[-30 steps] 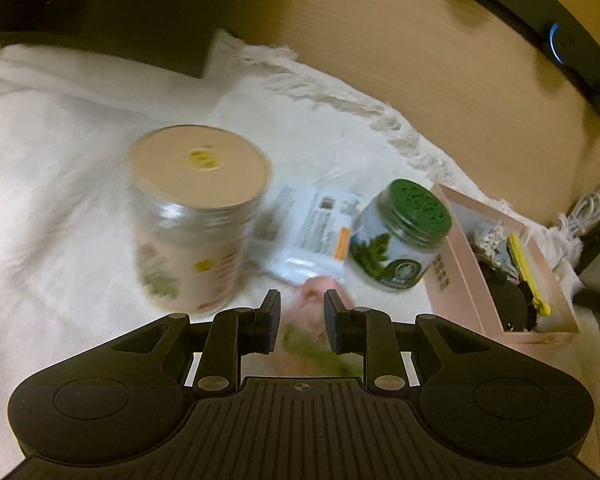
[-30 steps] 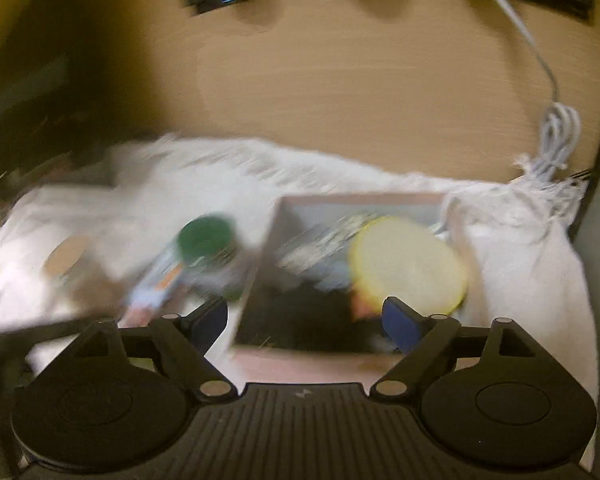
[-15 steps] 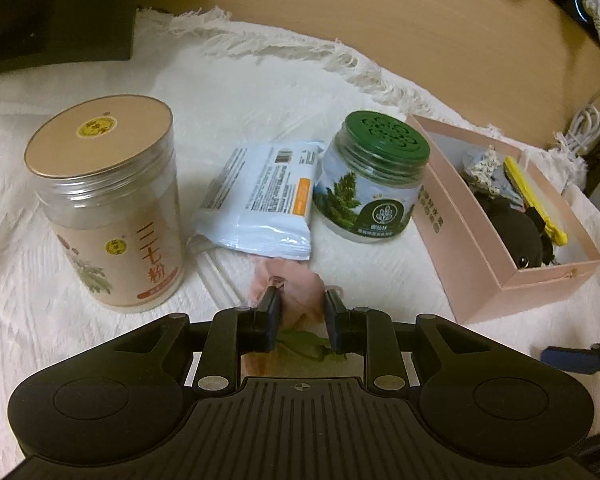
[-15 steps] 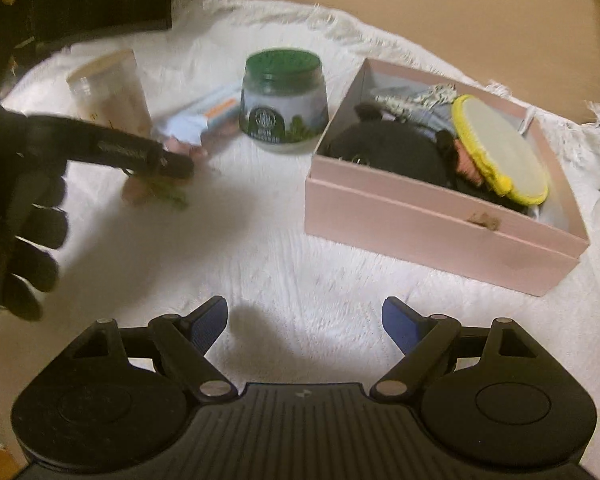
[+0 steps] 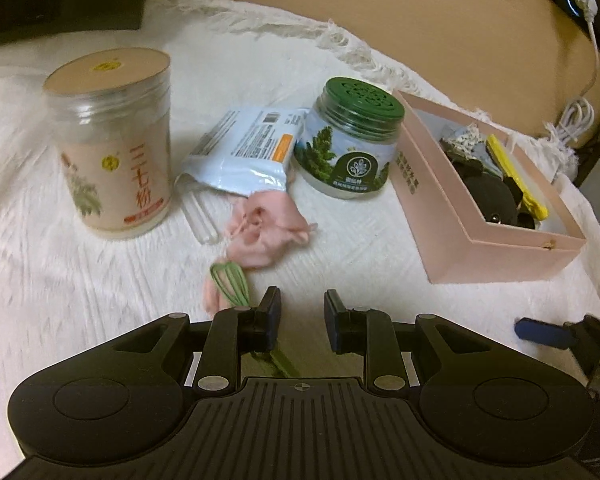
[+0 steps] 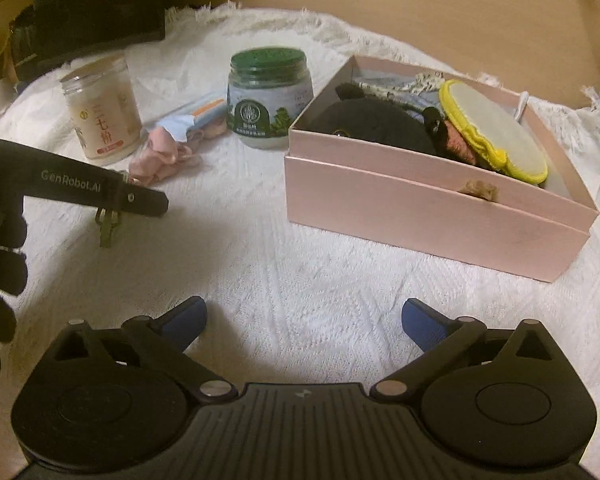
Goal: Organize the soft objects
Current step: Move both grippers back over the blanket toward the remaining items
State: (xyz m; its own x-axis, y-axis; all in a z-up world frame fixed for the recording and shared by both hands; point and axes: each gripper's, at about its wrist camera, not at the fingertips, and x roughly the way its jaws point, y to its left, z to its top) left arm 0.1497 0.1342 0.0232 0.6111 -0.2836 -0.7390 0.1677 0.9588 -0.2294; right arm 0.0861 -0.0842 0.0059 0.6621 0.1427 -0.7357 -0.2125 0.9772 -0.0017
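A pink fabric flower [image 5: 264,228] with a green stem [image 5: 232,280] lies on the white cloth between the tall jar and the green-lidded jar; it also shows in the right wrist view [image 6: 160,156]. My left gripper [image 5: 302,316] hangs just above and behind it, jaws slightly apart with nothing between them; the stem passes under the left finger. A pink box [image 5: 452,216] on the right holds a black plush [image 6: 380,124] and a yellow-rimmed pad [image 6: 496,136]. My right gripper [image 6: 304,320] is wide open above bare cloth in front of the box [image 6: 420,216].
A tall jar with a tan lid [image 5: 112,144], a light blue packet [image 5: 248,148] and a green-lidded jar [image 5: 352,140] stand behind the flower. A wooden headboard, a white cable [image 5: 576,116] and a dark object at the back left border the cloth.
My left gripper has let go of the flower and pulled back; its jaws have opened a little. The flower now lies on the cloth. My right gripper has drawn back from the box.
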